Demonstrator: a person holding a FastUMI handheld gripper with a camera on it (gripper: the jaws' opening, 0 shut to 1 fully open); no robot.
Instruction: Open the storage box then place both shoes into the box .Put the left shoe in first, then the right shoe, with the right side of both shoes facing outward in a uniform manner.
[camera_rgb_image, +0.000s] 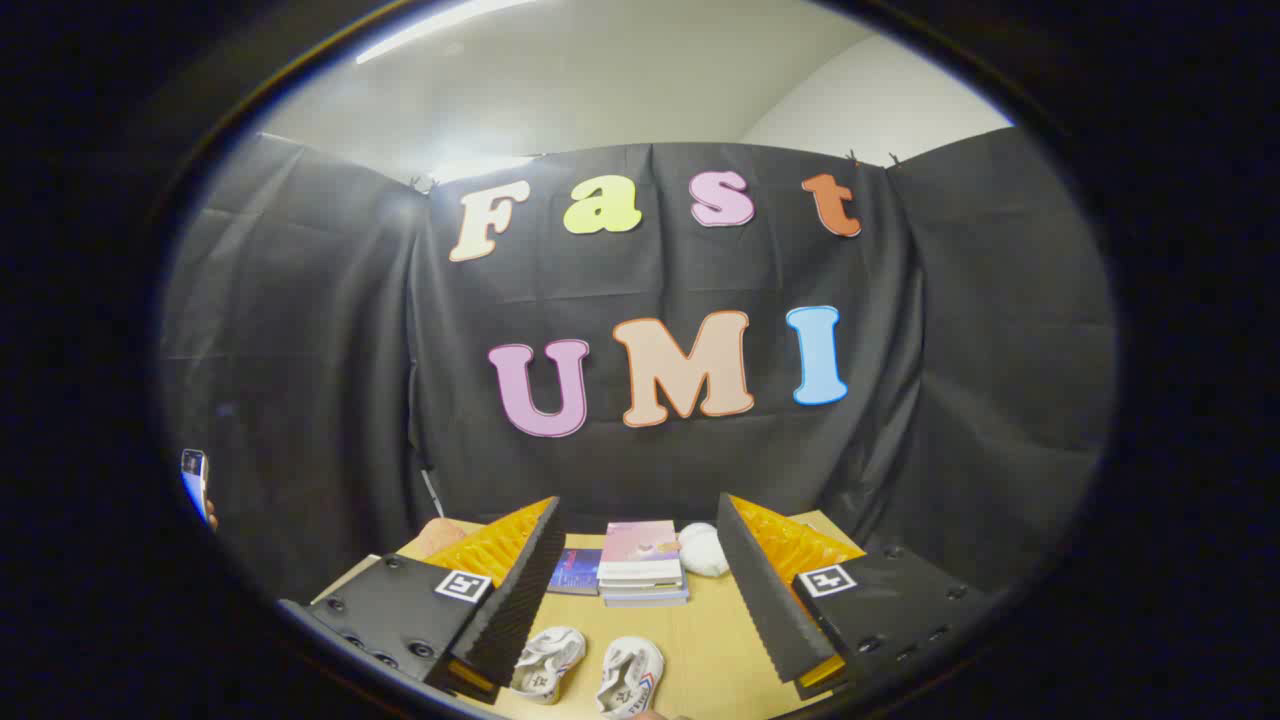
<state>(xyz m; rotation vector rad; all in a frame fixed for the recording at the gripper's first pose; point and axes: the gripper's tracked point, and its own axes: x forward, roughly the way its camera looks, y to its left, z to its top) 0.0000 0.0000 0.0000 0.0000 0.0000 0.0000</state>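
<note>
A light wooden table stands before draped black cloth. The gripper hangs with fingers spread wide, holding nothing; bare tabletop lies between them. Two white fabric shoes lie below, stacked books beyond.

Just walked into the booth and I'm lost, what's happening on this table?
A handheld gripper hovers above a wooden table, its fingers spread wide and holding nothing. Two white shoes lie side by side between the fingers, untouched. Beyond them sit a stack of books, another book beside it and a white object. It looks like the shoe packing has not started.
</note>
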